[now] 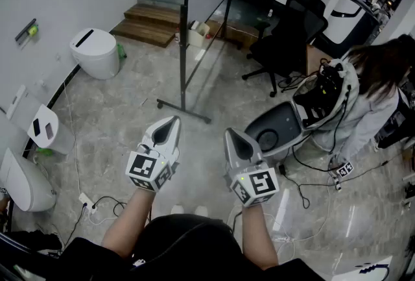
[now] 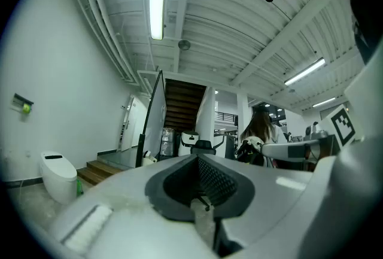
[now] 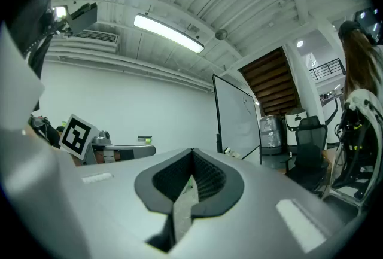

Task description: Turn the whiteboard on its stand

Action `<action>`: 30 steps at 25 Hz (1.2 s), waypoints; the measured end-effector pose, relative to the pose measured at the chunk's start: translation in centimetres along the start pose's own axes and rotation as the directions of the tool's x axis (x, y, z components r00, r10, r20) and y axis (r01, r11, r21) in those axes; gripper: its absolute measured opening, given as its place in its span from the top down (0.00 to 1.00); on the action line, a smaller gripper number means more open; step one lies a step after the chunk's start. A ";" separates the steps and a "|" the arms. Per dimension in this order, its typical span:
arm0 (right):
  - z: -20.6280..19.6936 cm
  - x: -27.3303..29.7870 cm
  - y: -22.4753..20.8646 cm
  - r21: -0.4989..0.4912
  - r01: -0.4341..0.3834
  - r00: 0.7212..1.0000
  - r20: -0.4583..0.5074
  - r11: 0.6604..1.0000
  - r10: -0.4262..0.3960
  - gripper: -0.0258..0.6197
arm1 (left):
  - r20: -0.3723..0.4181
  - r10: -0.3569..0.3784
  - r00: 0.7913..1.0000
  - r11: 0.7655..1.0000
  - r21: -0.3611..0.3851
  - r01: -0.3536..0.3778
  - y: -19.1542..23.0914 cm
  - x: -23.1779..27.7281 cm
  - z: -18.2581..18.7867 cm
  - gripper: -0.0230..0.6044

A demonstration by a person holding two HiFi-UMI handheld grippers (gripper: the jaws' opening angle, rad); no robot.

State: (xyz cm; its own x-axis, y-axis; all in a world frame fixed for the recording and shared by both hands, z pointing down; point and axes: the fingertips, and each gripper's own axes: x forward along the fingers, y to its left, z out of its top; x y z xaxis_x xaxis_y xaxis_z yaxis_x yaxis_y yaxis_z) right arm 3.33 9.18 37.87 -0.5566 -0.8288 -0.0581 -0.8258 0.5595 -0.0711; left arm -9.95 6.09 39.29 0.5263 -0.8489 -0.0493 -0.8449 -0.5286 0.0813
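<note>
A: While you stand back from it like this, none of the turning looks started to me. The whiteboard (image 1: 186,20) is out on the floor (image 1: 117,117) toward its far edge, just short of the wooden steps (image 1: 150,23), and from your head view it shows edge-on.

B: Agreed. Your left hand-held gripper (image 1: 171,122) is clenched on nothing, jaws together, and your right hand-held gripper (image 1: 233,135) is the same: pads meeting, nothing between them. Both hang low in front of you, well apart from the board and from the stand's foot (image 1: 183,110).

A: So everything is left: you have to close the gap, unclench, take the frame, and swing it round on the stand.

B: I'd judge the near upright the likeliest place for you to take hold. Mind the office chair (image 1: 285,39) off to the board's right; a wide swing could meet it.
</note>
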 end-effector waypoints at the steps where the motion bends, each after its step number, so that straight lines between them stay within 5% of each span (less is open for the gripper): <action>1: 0.0 -0.1 0.0 -0.002 0.000 1.000 -0.003 1.000 0.000 0.95 | -0.001 0.003 1.000 1.000 -0.002 -0.003 0.0 -0.1 0.0 0.96; 30: -1.5 -5.2 -4.4 0.046 -0.025 1.000 -0.002 0.999 0.025 0.95 | -0.023 0.009 1.000 1.000 0.006 -0.009 -5.5 1.5 -2.5 0.96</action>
State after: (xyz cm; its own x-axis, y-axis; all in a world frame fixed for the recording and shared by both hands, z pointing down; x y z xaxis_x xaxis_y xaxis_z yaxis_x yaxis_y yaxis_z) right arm 9.73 11.03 40.01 -0.5773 -0.8145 -0.0582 -0.8066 0.5799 -0.1150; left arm -4.27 7.72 41.25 0.5206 -0.8534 -0.0256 -0.8502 -0.5210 0.0761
